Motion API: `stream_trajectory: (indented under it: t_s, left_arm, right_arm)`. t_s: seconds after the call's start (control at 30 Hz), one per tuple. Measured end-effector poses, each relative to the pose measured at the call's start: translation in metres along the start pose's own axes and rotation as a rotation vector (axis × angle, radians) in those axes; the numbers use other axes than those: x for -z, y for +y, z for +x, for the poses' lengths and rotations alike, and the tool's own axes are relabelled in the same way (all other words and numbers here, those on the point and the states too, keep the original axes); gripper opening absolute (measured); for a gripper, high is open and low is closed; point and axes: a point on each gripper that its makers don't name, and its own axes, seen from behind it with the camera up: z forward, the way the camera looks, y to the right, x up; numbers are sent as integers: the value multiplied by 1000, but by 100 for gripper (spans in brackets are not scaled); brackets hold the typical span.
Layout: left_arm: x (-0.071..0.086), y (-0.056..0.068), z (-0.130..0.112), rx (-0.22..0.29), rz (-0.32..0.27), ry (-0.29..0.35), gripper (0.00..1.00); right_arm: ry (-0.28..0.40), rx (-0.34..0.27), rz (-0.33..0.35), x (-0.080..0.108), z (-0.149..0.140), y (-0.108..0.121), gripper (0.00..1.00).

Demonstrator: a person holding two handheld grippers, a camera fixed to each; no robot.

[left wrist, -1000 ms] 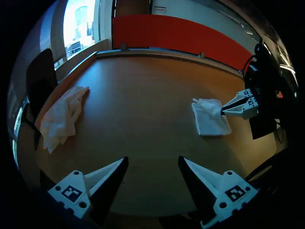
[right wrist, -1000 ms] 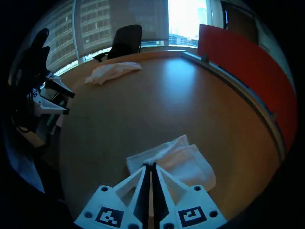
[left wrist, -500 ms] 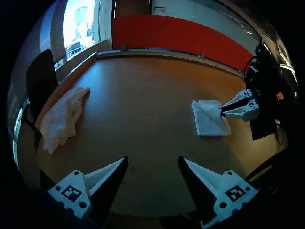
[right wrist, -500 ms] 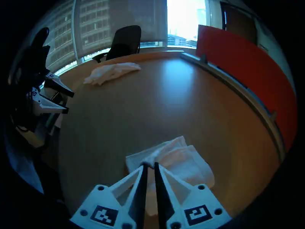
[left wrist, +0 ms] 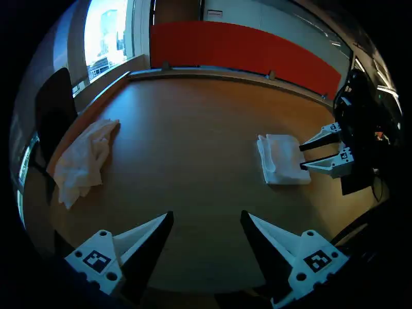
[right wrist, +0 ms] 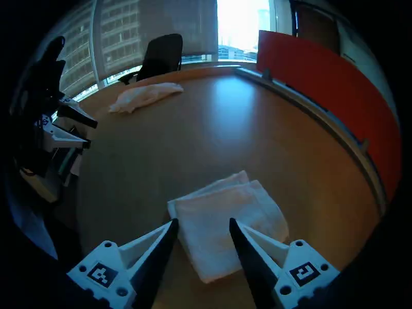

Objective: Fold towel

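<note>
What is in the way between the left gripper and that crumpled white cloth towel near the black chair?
Nothing visible: only bare brown wooden tabletop separates the open left gripper from the crumpled white cloth towel. The folded white towel lies well aside, by the right gripper.

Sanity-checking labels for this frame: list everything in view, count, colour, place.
folded white cloth towel: 1, white, on table at right gripper's fingertips
crumpled white cloth towel: 1, white, table's far edge by the chair
brown wooden table: 1, brown, under both towels
black office chair: 1, black, beside table at window
red partition panel: 1, red, along one table edge
windows: several, bright, behind chair
left gripper: 1, white with black fingers, open over bare table
right gripper: 1, white with black fingers, open at folded towel's edge
</note>
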Motion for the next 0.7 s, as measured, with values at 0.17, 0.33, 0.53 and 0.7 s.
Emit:
stream_trajectory:
  t_s: [0.17,0.33,0.53,0.7]
  left_arm:
    - [0,2,0,-4,-2,0,97]
    - [0,3,2,-6,-6,2,97]
    - [0,5,1,-14,-7,2,97]
    - [0,8,0,-14,-9,0,97]
  right_arm:
    - [-20,-22,-19,4,-18,2,75]
    - [-40,-39,-36,11,-35,4,76]
    - [-60,-57,-59,14,-52,6,75]
    - [-86,-70,-74,14,-70,6,75]
